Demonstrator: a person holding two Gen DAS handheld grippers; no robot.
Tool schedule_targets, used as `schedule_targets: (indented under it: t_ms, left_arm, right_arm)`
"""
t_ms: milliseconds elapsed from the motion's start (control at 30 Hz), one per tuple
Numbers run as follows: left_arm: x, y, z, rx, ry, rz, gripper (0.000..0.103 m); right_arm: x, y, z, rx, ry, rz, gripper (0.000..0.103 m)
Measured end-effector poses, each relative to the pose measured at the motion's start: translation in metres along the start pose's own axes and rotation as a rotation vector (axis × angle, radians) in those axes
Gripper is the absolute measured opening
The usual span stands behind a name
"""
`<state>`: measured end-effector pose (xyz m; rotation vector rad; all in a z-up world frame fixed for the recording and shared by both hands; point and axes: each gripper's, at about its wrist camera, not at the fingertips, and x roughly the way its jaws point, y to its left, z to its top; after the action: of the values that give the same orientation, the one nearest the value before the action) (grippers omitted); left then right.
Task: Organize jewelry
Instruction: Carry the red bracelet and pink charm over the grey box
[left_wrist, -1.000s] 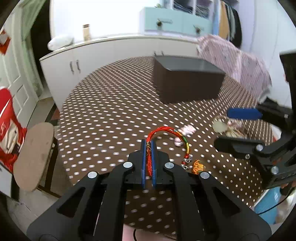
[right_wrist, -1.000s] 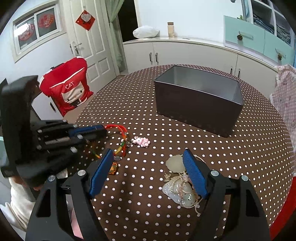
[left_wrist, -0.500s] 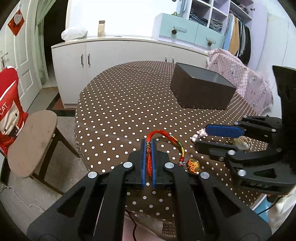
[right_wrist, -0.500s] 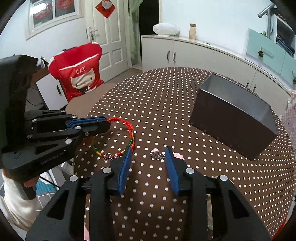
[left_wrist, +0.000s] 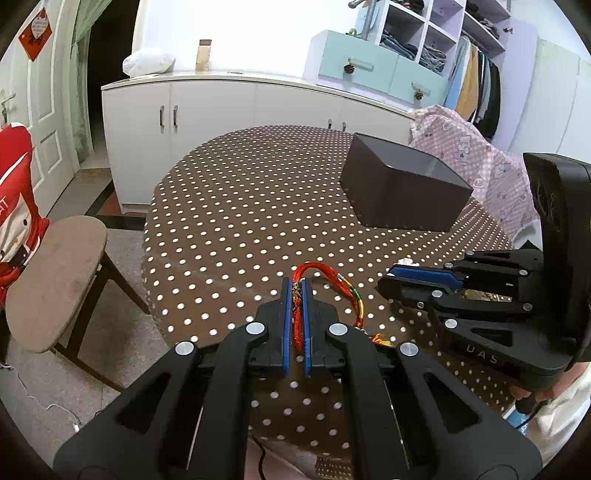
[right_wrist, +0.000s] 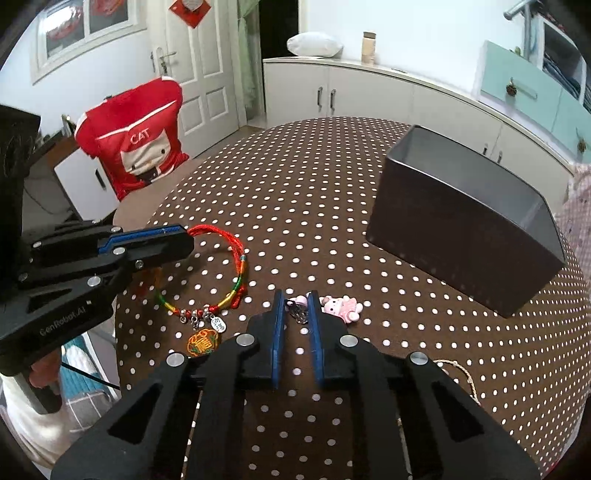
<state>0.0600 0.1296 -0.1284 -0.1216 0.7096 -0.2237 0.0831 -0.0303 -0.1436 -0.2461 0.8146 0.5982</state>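
With my left hand-held gripper (left_wrist: 295, 291) clenched on the red cord bracelet (right_wrist: 236, 266) near the counter (right_wrist: 314, 206) front edge, my right hand-held gripper (right_wrist: 295, 310) is closing on the pink charm's (right_wrist: 340, 306) metal clasp, so next I probably carry both to the dark box (right_wrist: 465, 225).

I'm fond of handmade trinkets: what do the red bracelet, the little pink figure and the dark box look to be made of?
The bracelet looks like braided cord, red running into green and yellow, matte, with knots and small metal-looking charms. The pink figure seems to be moulded plastic or resin, smooth with a slight sheen. The dark box has stiff, thin, straight walls and a duller grey inside; card or metal, I can't tell which.
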Motion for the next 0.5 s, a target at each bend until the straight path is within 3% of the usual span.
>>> schedule_targets:
  t_ms: [500]
  left_arm:
    - [-0.004, -0.039, 0.028, 0.065, -0.056, -0.046, 0.005]
  right_arm:
    - [-0.051, -0.031, 0.008, 0.070, -0.128, 0.007, 0.011]
